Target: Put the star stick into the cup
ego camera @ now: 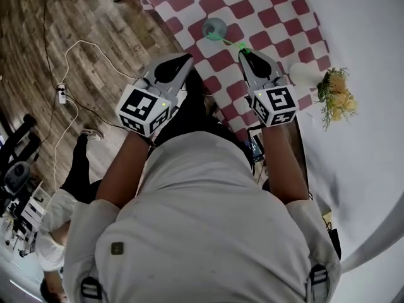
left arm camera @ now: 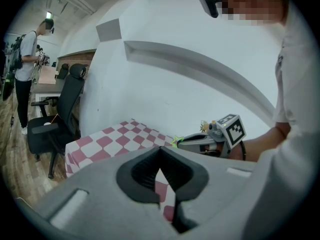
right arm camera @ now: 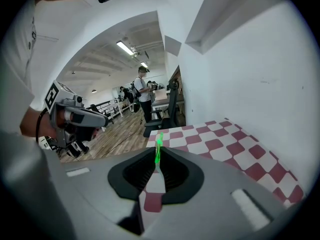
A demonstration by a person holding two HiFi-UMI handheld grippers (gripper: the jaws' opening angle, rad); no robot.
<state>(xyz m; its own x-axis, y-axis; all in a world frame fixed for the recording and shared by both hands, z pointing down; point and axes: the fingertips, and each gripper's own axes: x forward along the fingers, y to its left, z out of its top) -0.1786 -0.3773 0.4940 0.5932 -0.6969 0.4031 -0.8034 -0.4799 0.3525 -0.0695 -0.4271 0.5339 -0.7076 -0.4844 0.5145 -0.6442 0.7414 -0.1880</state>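
A thin green star stick (ego camera: 227,41) runs from my right gripper (ego camera: 243,52) toward a small grey cup (ego camera: 214,28) on the red-and-white checked tablecloth (ego camera: 265,11). Its far end reaches the cup's rim. The right gripper is shut on the stick, which shows green between its jaw tips (right arm camera: 158,154). The left gripper view shows the star (left arm camera: 175,142) at the right gripper's (left arm camera: 197,143) tip. My left gripper (ego camera: 187,59) hangs left of the table's edge, shut with nothing in it (left arm camera: 160,153). The cup is hidden in both gripper views.
A bunch of yellow flowers (ego camera: 338,96) and a white object (ego camera: 305,74) stand at the table's right. White cables and a power strip (ego camera: 61,93) lie on the wooden floor at left. A black office chair (left arm camera: 55,126) stands beside the table; a person (left arm camera: 25,69) stands further off.
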